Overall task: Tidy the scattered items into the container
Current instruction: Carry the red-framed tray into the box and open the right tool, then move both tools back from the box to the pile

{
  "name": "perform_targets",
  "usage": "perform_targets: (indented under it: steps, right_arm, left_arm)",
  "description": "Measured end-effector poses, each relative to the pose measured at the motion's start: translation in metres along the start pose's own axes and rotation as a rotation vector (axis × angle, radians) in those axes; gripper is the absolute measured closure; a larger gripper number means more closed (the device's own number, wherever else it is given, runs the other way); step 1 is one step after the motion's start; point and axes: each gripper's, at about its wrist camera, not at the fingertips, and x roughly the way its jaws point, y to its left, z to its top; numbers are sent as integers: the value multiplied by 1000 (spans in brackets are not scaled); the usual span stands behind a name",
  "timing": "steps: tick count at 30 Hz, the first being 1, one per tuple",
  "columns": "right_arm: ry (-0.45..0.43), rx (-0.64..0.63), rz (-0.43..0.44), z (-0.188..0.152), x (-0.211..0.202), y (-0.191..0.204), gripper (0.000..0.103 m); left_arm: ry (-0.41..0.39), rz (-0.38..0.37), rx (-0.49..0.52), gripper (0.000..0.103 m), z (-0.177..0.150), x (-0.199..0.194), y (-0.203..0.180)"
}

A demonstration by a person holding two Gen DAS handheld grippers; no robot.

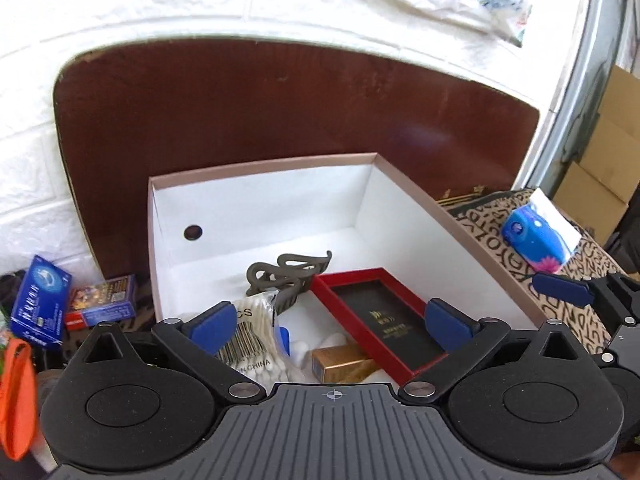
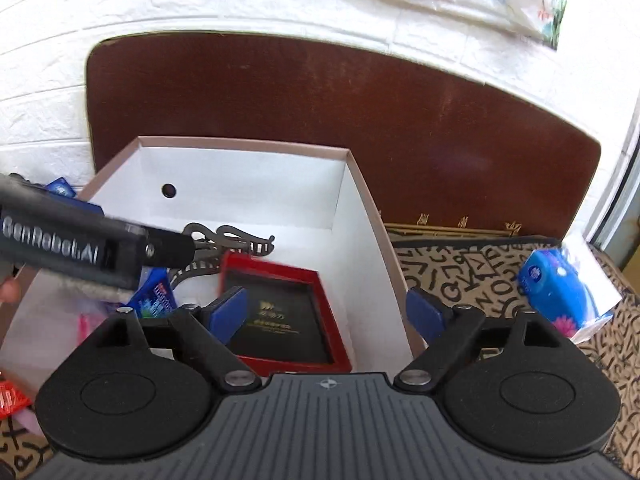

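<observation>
- Landmark: the open cardboard box, white inside, standing on a patterned cloth before a brown board.
- Left of the box, not yet tidied: a blue carton, a smaller printed carton just beside the box wall, and an orange strap nearer the camera.
- Inside the box, already placed: a bag of cotton swabs at the near left, a grey hair claw further in, a gold carton at the near side, a red tray toward the right wall. The right wrist view adds a blue packet in the box, partly hidden.
- Left tool: released, jaws wide, nothing gripped, hovering over the near half of the box.
- Right tool: released, empty, straddling the box's right wall.
- Right of the box, outstanding: a blue tissue pack on the cloth, well apart from the wall.
- Judgement: roughly half complete; at least four items remain outside.
</observation>
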Motion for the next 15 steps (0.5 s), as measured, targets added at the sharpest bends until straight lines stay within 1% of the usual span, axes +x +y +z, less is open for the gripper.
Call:
perform_targets:
  steps: [2,6,9,12,15]
  right_arm:
    - [-13,-16,-4,1,-7,3,11]
    - [-29,-14,24,4,-24,8,8]
    - [-41,-18,40,7,-36,14,6]
    - [-53,-43,38,8,-48,22,4]
    - [-61,-60,38,7,-60,29,2]
  left_arm:
    - [-10,8,23,0,-3,-9,-4]
    - [-12,17,51,0,-10,-25,-9]
    - [-17,7,47,0,-14,-39,-10]
    - [-26,2,37,0,-18,-53,-9]
    - [-35,15,31,0,-22,-66,-7]
